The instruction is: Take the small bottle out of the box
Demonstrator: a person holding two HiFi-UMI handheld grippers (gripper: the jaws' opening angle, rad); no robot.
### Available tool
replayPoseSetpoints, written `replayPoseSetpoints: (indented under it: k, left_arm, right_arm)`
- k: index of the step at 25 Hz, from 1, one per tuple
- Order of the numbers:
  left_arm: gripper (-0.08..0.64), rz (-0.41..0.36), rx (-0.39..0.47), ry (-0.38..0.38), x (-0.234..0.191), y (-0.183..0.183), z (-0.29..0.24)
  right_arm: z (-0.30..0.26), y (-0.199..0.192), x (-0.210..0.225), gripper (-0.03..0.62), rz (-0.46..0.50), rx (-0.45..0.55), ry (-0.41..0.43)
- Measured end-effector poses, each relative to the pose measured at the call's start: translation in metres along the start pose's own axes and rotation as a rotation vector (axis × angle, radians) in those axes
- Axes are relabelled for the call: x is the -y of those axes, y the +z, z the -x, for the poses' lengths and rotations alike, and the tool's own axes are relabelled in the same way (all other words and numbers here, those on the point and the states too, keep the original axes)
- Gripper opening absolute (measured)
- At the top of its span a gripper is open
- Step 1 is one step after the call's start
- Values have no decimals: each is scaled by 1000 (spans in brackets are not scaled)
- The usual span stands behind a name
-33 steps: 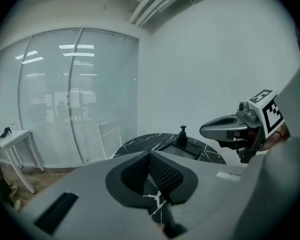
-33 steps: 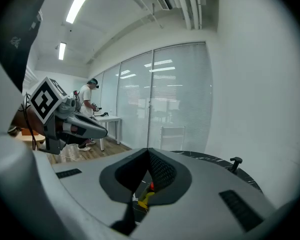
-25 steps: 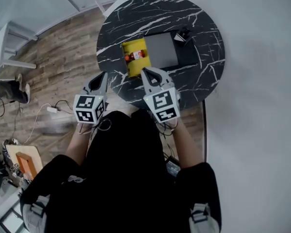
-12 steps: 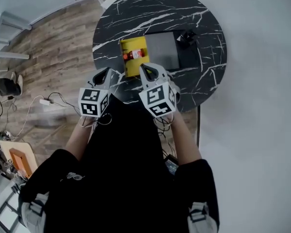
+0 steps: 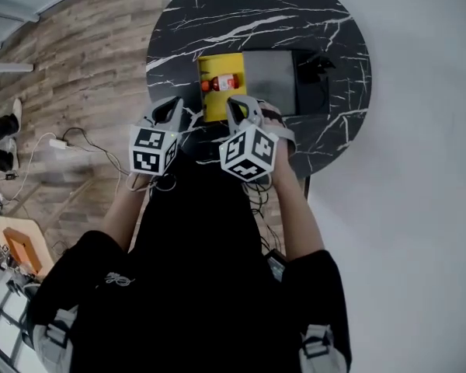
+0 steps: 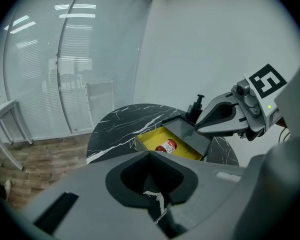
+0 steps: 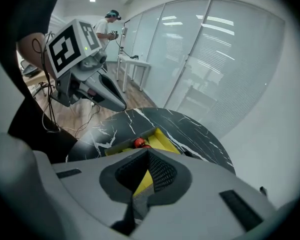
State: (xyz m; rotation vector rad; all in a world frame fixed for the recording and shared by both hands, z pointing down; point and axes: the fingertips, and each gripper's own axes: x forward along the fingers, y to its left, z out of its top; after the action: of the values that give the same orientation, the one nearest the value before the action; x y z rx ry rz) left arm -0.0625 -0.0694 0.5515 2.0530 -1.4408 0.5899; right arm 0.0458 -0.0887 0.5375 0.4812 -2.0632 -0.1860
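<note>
The round black surface with white marble veins (image 5: 217, 22) stands on a brown wooden plank floor (image 5: 78, 76), next to a plain white wall (image 5: 419, 169). On this surface, on the side toward the person, lies an open rectangular box with a bright yellow inside (image 5: 217, 62). Its flat grey lid (image 5: 268, 80) is folded out to the right of it and lies flat, joined to the box along one long edge.

The left gripper (image 5: 175, 106) hangs over the near rim of the surface, just left of the box. Its own view shows its two jaws pressed together at the tips, with nothing between them. The right gripper (image 5: 238, 104) is at the near end of the box. Its jaws are also pressed together and carry nothing; only a strip of the yellow box shows through the slit behind the tips. The two grippers are near each other but apart.

The small bottle with a red cap and a white and red label (image 5: 221, 82) lies on its side in the box, across its width, around the middle of the yellow floor. Its body looks orange-red. It is the only thing in the box, and neither gripper touches it.

A small black item (image 5: 320, 64) stands on the surface just beyond the far corner of the lid. I cannot tell what it is.
</note>
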Motion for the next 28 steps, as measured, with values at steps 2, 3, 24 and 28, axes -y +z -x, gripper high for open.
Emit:
replayPoseSetpoints:
  k: [2,3,24,28]
  left_arm:
    - [-2,11,-4,-8,-3,-1,-8]
    - [-2,18,-7,-11,-5,-1,-12]
    - [-2,-23,-126,-112,-18,-23,-55]
    - [-2,-17,-136,-122,-19,-24,-59]
  right_arm:
    - [-8,0,2,-5,6,-17,16]
    - [-12,0,4,-5,13,-27,19]
    - [-80,-20,8,111,293,-238,156]
    - [-89,-28,3,147,337,-279,213]
